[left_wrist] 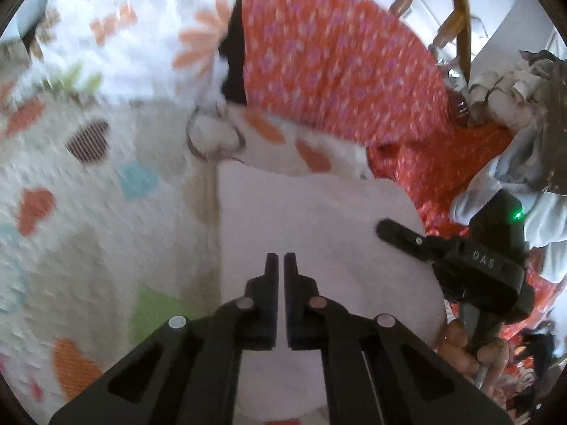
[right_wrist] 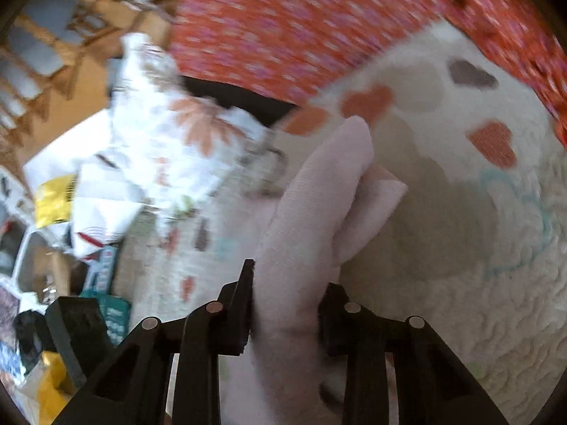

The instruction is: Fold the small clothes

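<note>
A small pale pink cloth (left_wrist: 312, 219) lies on a white quilted blanket (left_wrist: 88, 212) printed with coloured hearts. My left gripper (left_wrist: 280, 260) hovers over the cloth's near part with its jaws nearly together and nothing between them. My right gripper (left_wrist: 393, 228) reaches in from the right over the cloth's right edge. In the right wrist view my right gripper (right_wrist: 287, 283) is shut on a bunched fold of the pink cloth (right_wrist: 319, 198), which rises between the fingers and is lifted off the blanket (right_wrist: 478, 265).
A red cloth with pink flowers (left_wrist: 336, 63) lies behind the pink cloth. A white floral fabric (left_wrist: 117, 28) lies at the far left. A heap of clothes (left_wrist: 524, 106) sits at the right. Wooden chair legs (right_wrist: 53, 46) and floor clutter (right_wrist: 71, 248) show beyond the blanket.
</note>
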{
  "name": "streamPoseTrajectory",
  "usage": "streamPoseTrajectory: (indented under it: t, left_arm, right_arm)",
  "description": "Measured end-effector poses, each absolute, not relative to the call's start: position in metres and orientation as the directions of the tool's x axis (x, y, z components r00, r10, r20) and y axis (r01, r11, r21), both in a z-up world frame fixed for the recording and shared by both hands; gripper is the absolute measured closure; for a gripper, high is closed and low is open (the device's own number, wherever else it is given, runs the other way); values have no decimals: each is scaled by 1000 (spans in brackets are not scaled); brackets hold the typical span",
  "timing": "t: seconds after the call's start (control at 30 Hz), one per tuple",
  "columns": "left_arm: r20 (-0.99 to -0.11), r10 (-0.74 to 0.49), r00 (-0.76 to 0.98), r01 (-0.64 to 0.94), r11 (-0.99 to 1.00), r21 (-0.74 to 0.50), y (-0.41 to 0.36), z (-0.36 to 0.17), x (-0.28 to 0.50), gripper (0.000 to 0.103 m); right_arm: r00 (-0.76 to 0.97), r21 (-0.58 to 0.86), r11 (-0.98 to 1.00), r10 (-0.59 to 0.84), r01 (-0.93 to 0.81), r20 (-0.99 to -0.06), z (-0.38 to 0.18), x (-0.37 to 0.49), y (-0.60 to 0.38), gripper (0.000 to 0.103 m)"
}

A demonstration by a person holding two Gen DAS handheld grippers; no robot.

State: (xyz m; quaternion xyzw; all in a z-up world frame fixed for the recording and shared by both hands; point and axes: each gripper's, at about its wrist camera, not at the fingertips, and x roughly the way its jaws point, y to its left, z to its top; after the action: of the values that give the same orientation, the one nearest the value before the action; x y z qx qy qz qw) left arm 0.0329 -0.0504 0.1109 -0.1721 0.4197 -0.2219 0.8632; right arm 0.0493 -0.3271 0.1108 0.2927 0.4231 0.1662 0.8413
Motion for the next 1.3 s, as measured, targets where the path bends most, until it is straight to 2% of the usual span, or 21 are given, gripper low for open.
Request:
streamPoseTrajectory:
  t: [0.03,0.07,0.1,0.17,0.2,0.27,0.33,0.4,0.5,0.63,0.73,0.83,0.93,1.03,1.17,1.3]
  left_arm:
    - [-659,-494,566,228,863,-451,-47,114,32,99]
    - [-679,-448,582,207,889,-409,-42,113,31,88]
    - [-697,-408,590,181,908,-378,-38,110,32,71]
    - [-733,-360,577,128,926,-355,-31,96,36,60]
    - [-747,-354,563,113,928,-354,-30,90,38,60]
    - [-771,-348,533,94,930,-354,-31,81,42,60]
    - [-775,-345,530,95,932,-349,-34,80,41,58]
    - [-767,-342,542,114,935,-336,-41,83,39,49]
    - [-757,-327,566,154,944,-293,-58,84,29,39]
    - [-786,-319,529,251,944,-213,-94,69,20,36]
    - [-827,-270,494,261,953,-155,-110,51,21,34]
    - [-835,-290,467,210,954,-213,-102,39,25,26]
    - [-838,-343,425,183,939,-291,-91,38,29,25]
    - [-812,-350,468,159,937,-312,-81,51,23,25]
    - [-795,-336,505,162,942,-295,-76,64,18,25]
    - [-854,-293,429,181,955,-236,-87,40,19,25]
  right_arm:
    - [589,639,767,539,-48,-603,115,48,-325,71]
    - [592,626,778,528,-51,-608,117,47,-322,69]
    - [593,587,809,483,-22,-644,113,47,-322,64]
    - [578,466,883,348,64,-738,103,49,-324,63]
    - [548,370,920,246,127,-799,92,51,-327,63]
    - [486,266,940,134,214,-864,73,53,-337,62]
    - [486,338,908,185,248,-854,67,48,-353,62]
    - [527,414,874,233,256,-817,78,41,-362,62]
    - [610,433,877,229,209,-759,104,29,-360,62]
    - [642,427,896,258,120,-722,120,16,-344,62]
    - [584,490,871,381,34,-716,113,14,-331,62]
    - [512,502,862,404,63,-758,92,18,-330,62]
    - [412,481,862,384,160,-826,58,24,-341,65]
    - [423,490,857,390,158,-818,61,21,-346,64]
    - [475,488,868,392,93,-788,80,12,-339,62]
    - [408,536,839,460,90,-789,64,11,-335,62]
